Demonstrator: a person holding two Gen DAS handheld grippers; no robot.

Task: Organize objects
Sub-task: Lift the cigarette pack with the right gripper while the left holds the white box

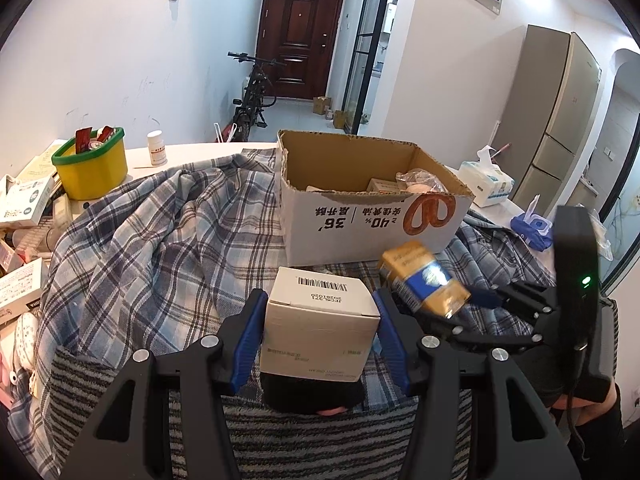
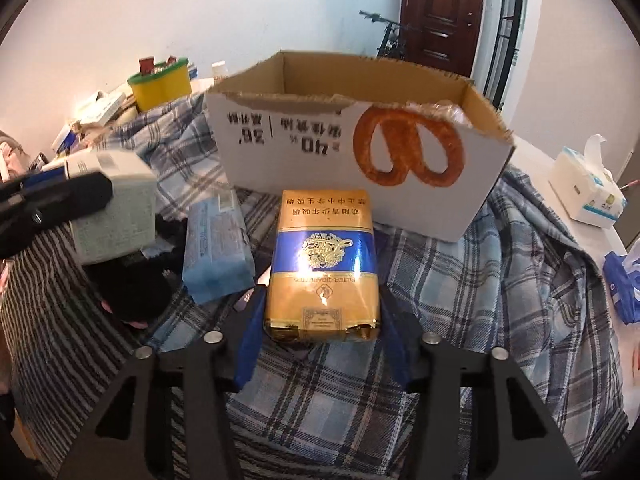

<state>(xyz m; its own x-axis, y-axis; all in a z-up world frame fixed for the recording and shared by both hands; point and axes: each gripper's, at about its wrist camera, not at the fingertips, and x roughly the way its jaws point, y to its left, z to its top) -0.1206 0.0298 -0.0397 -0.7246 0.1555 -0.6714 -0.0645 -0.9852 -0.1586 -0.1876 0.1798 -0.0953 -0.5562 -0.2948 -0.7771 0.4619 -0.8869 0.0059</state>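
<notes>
Between my right tongs sits the gold-and-blue foil cigarette carton, gripped by its narrow sides: light, slippery, crushable. My left tongs clamp a stiff white cardboard box.

White walls line a hallway ending at a dark wooden door, bicycle parked beside it.

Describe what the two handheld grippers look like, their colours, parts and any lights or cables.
Both grippers are matte black plastic frames with angular linkage arms, silver round bolt heads and blue ribbed pads on the fingers. Seen from the left gripper, the right gripper has a boxy black housing with a small green light and a black cable hanging below.
</notes>
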